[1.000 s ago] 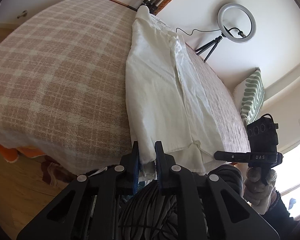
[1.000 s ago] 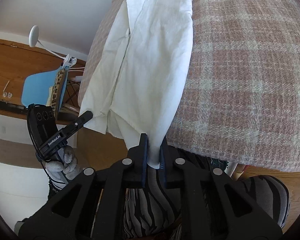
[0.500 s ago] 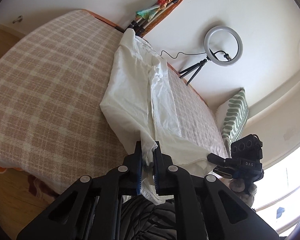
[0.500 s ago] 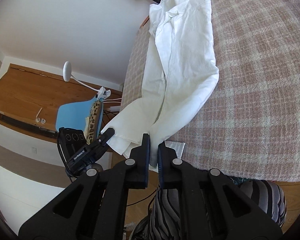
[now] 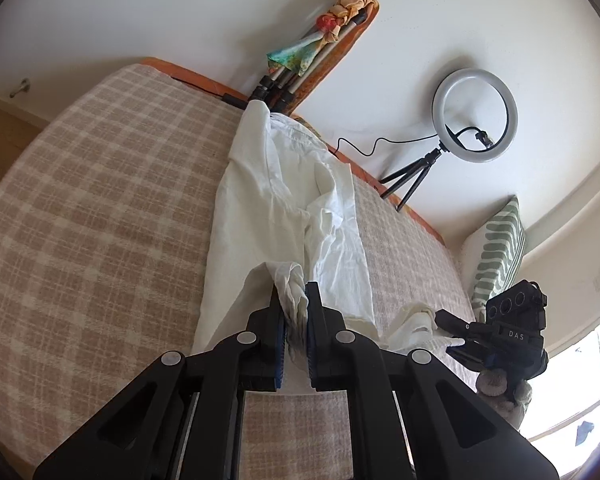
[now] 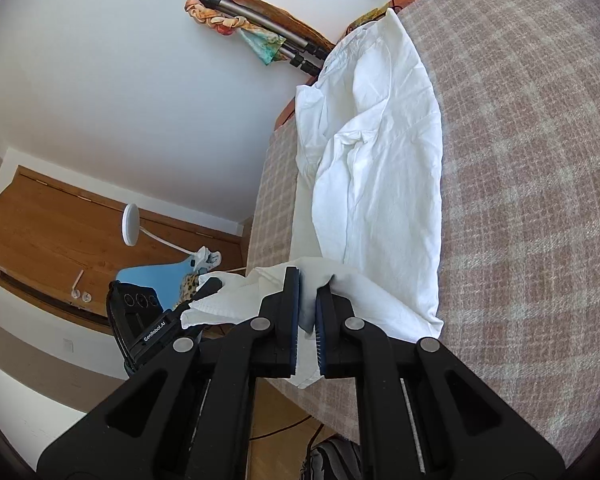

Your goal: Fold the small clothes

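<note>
A white shirt [image 5: 284, 204] [image 6: 380, 168] lies lengthwise on the plaid bed cover [image 5: 92, 216] [image 6: 532, 184], its near hem lifted and doubled back over the body. My left gripper [image 5: 294, 300] is shut on one hem corner, cloth bunched between its pads. My right gripper [image 6: 308, 292] is shut on the other hem corner. In the left wrist view the right gripper [image 5: 444, 320] shows at the right, white cloth in its tips. In the right wrist view the left gripper [image 6: 208, 288] shows at the left, also gripping cloth.
A ring light on a tripod [image 5: 474, 116] and a striped pillow [image 5: 500, 252] sit at the bed's far side. Folded tripods with a colourful cloth [image 5: 320, 52] lean on the wall. A blue chair [image 6: 156, 280] and a lamp [image 6: 131, 224] stand by a wooden desk.
Both grippers rose and moved forward over the bed, carrying the shirt's hem up from the bed edge and back over the shirt's body. Both stayed shut on the cloth.
</note>
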